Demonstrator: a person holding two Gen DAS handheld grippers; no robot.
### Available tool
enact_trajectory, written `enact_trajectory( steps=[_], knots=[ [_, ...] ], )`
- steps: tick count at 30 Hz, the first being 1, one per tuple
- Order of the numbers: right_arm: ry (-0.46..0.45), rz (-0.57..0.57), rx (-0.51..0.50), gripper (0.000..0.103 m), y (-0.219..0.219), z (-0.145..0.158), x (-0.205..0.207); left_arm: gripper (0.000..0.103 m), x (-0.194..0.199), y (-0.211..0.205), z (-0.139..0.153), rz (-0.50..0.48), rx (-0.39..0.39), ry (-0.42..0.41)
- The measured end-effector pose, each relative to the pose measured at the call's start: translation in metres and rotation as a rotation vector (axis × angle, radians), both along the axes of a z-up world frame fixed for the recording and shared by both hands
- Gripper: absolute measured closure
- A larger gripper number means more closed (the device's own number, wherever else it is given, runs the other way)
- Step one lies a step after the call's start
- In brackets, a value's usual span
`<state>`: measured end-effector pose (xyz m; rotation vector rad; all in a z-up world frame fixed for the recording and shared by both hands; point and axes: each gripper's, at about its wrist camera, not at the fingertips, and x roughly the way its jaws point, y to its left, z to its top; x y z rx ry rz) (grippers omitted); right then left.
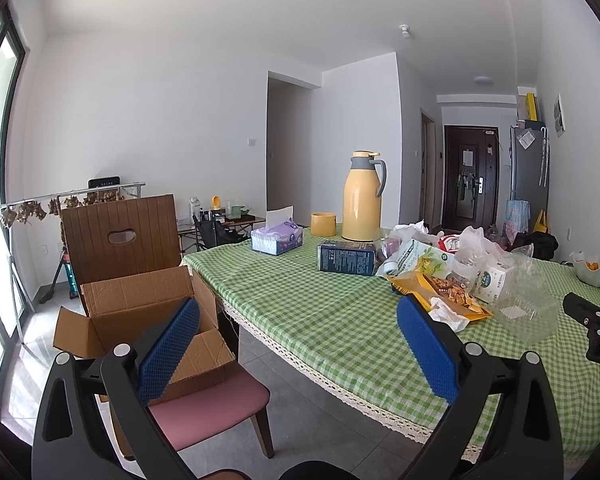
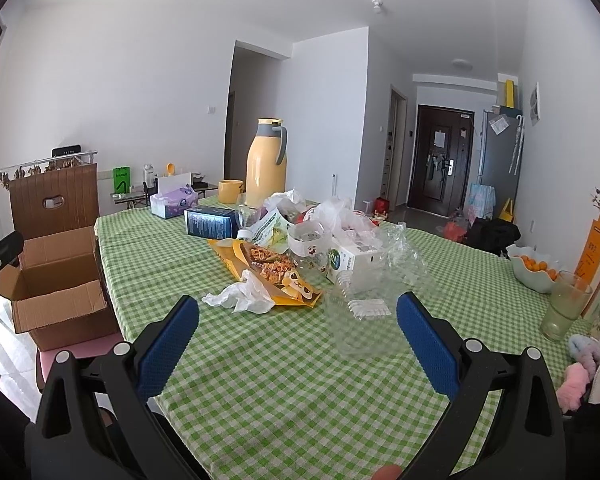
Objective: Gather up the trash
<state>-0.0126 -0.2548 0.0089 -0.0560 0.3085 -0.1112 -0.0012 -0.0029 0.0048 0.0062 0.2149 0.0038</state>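
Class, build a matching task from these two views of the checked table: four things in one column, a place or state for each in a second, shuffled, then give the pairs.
Things
1. open brown cardboard box
2. tall yellow thermos jug with grey handle
3. crumpled white tissue
4. pale green bowl of small oranges

Places or states
A. stands upright at the table's far end
B. sits on the pink chair seat
C. lies beside the yellow snack packet
D. rests near the table's right edge

Pairs: 1-B, 2-A, 3-C, 4-D
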Motion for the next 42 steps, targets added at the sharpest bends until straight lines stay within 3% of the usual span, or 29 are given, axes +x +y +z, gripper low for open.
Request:
enact_trajectory(
  steps=[42],
  knots=[
    [0.002,-0.001,-0.005,0.008,-0.0015,-0.0033,-0.0025,0.007,0.0024,-0.0053,-0.0028,-0.002,0.01,0.008]
  ],
)
